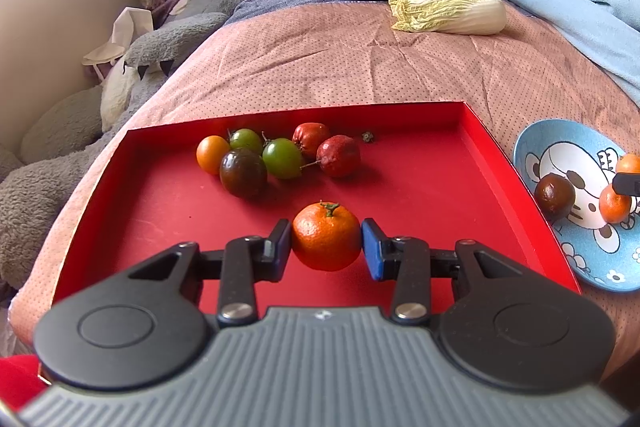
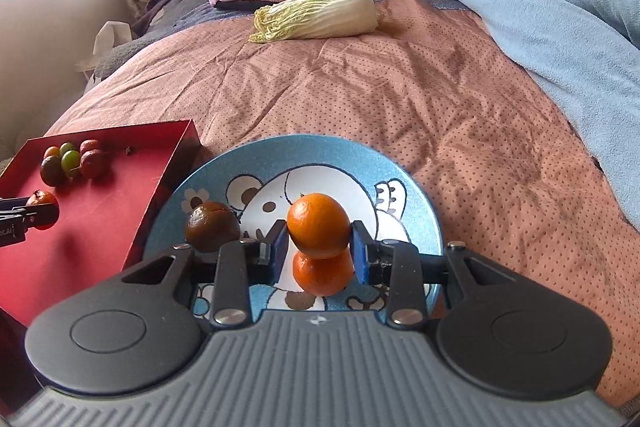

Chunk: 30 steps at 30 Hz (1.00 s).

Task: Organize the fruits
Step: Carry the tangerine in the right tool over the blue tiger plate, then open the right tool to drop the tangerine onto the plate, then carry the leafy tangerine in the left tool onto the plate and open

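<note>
Grey ribbed housing fills the foreground of both wrist views, and beyond it each tool carries a fruit. Between the blue pads of the right hand-held gripper (image 2: 319, 247) sits a smooth orange mandarin (image 2: 318, 225), the jaws clamped on its sides, held above the round blue plate with a cartoon animal print (image 2: 400, 187). Directly beneath it lies a second orange mandarin (image 2: 322, 275) on the plate, and a dark brown round fruit (image 2: 212, 227) rests on the plate's left part.

The left hand-held gripper (image 1: 326, 247) is closed on a stemmed orange mandarin (image 1: 326, 241) over the shallow red cardboard tray (image 1: 440, 167); whether that fruit is lifted clear of the tray floor I cannot tell. Farther back in the tray cluster a small orange tomato (image 1: 212, 154), two green tomatoes (image 1: 282, 158), a dark purple-brown tomato (image 1: 243, 173) and two wrinkled red fruits (image 1: 338, 155). Both tray and plate lie on the pink dotted quilt of the bed (image 1: 340, 67).

The step in hand looks like setting the right mandarin onto the plate. It would go best shifted sideways to bare plate (not straight down, since the fruit below would send it rolling), lowered until it touches, then released gently. The soft quilt may let the plate tip, so light contact matters.
</note>
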Each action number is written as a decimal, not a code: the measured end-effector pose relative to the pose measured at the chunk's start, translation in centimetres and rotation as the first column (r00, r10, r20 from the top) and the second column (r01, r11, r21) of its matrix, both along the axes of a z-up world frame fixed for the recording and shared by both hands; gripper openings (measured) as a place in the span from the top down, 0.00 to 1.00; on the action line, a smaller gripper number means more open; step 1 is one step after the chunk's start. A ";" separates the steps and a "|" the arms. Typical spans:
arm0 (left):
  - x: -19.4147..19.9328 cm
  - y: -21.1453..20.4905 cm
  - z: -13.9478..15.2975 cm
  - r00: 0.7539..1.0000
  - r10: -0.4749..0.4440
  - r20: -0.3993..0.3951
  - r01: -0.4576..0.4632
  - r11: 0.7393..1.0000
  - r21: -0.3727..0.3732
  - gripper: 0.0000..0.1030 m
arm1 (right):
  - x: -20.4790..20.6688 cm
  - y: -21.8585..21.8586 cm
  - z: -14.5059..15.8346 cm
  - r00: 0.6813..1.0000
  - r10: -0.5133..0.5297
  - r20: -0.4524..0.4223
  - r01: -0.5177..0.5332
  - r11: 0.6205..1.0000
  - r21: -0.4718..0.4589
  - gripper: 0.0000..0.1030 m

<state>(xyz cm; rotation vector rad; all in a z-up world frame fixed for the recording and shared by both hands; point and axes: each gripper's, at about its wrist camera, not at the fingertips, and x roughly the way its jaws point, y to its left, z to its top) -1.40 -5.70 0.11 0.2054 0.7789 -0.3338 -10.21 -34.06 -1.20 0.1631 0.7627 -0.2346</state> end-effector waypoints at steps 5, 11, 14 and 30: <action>0.0 -0.1 -0.1 1.000 -0.001 -0.001 0.001 1.000 0.004 0.60 | -0.1 0.5 0.5 1.000 -0.013 0.017 0.013 1.000 -0.009 0.61; -0.1 -0.3 -0.2 1.000 -0.011 0.002 0.011 1.000 0.008 0.60 | -1.2 1.9 2.0 0.997 0.000 0.077 0.000 1.000 0.006 0.43; -0.2 -0.3 -0.1 1.000 -0.010 0.003 0.010 1.000 0.008 0.60 | -1.3 3.5 2.2 0.996 0.049 0.077 -0.051 0.998 0.024 0.41; -0.5 0.0 0.5 1.000 -0.010 0.025 0.010 1.000 -0.002 0.60 | -1.5 11.8 2.9 0.956 0.282 0.078 -0.287 0.956 0.063 0.36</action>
